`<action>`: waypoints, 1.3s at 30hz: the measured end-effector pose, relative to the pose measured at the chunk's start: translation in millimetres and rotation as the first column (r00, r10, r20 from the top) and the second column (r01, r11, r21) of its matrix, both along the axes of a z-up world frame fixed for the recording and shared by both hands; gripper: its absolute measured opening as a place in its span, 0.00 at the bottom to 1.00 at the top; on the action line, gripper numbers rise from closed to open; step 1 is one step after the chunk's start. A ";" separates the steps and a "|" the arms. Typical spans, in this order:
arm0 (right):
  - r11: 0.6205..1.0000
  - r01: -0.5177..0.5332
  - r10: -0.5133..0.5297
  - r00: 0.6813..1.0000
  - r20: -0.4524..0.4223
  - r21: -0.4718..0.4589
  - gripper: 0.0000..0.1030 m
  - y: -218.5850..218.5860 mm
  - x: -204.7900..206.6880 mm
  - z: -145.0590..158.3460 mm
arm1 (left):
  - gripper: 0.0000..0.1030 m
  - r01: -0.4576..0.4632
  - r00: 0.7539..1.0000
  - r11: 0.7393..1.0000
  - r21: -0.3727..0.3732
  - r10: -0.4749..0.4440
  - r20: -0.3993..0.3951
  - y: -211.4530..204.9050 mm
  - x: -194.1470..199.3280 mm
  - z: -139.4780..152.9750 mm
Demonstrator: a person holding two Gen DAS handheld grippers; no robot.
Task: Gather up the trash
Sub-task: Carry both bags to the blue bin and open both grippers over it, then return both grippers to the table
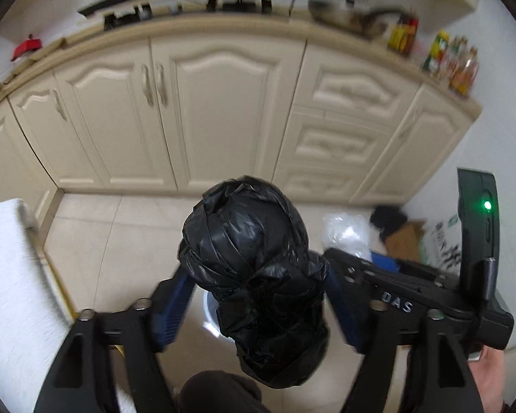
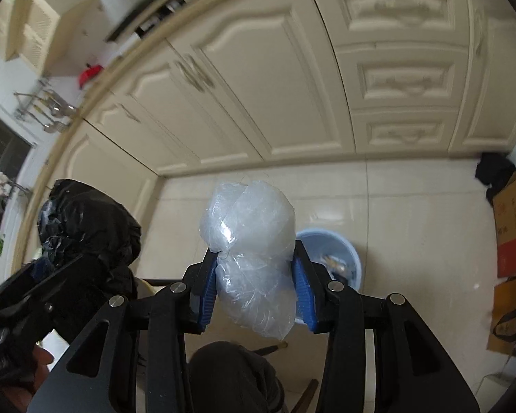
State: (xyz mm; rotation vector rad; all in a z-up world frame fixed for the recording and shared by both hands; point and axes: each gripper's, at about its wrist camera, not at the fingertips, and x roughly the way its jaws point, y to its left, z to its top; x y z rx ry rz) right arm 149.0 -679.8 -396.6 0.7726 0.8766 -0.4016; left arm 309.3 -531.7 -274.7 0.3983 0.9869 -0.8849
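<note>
Above the kitchen floor, both grippers carry bagged trash.
The left gripper (image 1: 258,296) clasps a black bag (image 1: 254,251); the right gripper (image 2: 258,289) clasps a clear bag (image 2: 254,251) near the blue bin (image 2: 340,258).

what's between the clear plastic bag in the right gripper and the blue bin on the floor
Nothing visible. The clear plastic bag sits between the right gripper's blue pads, and the blue bin stands on the floor just behind it, mouth open. The black bag is off to the left.
</note>
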 end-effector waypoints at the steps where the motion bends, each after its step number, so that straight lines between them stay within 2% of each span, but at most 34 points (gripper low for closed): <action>1: 0.999 0.032 -0.031 0.999 -0.021 0.016 0.68 -5.4 0.2 -13.1 | 0.81 -0.020 1.000 1.000 0.023 0.020 -0.003 -5.9 6.2 -6.9; 2: 0.998 0.052 -0.051 0.998 -0.026 0.036 0.78 -7.5 -2.5 -19.9 | 0.84 -0.036 0.999 0.999 0.039 0.035 0.005 -9.4 10.8 -10.9; 4: 0.994 0.080 -0.080 0.997 0.000 0.069 0.79 -7.7 -11.6 -25.2 | 0.90 -0.035 0.999 0.999 0.039 0.035 0.004 -18.7 17.3 -10.5; 6: 0.994 0.091 -0.092 0.996 0.005 0.060 0.86 -5.8 -17.5 -25.3 | 0.96 -0.048 0.998 0.998 0.027 0.047 0.028 -18.6 19.0 -6.8; 12: 0.992 0.120 -0.120 0.993 0.002 0.039 1.00 3.9 -28.5 -11.0 | 0.98 -0.093 0.991 0.995 -0.026 0.095 0.098 14.9 13.9 17.1; 18: 0.995 0.100 -0.100 0.994 0.050 -0.008 1.00 25.0 -28.7 27.5 | 0.99 -0.131 0.975 0.985 -0.110 0.149 0.167 67.3 -13.9 49.8; 24: 0.997 0.032 -0.021 0.991 0.134 -0.075 1.00 66.6 -18.3 83.0 | 0.99 -0.182 0.950 0.962 -0.204 0.226 0.216 161.0 -62.1 83.8; 31: 0.985 -0.067 0.101 0.971 0.215 -0.160 1.00 125.7 -1.7 137.8 | 0.99 -0.267 0.896 0.917 -0.295 0.349 0.276 274.1 -117.1 123.8; 39: 0.952 -0.179 0.246 0.931 0.270 -0.250 1.00 195.5 15.5 182.8 | 0.99 -0.350 0.836 0.863 -0.364 0.463 0.296 360.8 -167.0 145.8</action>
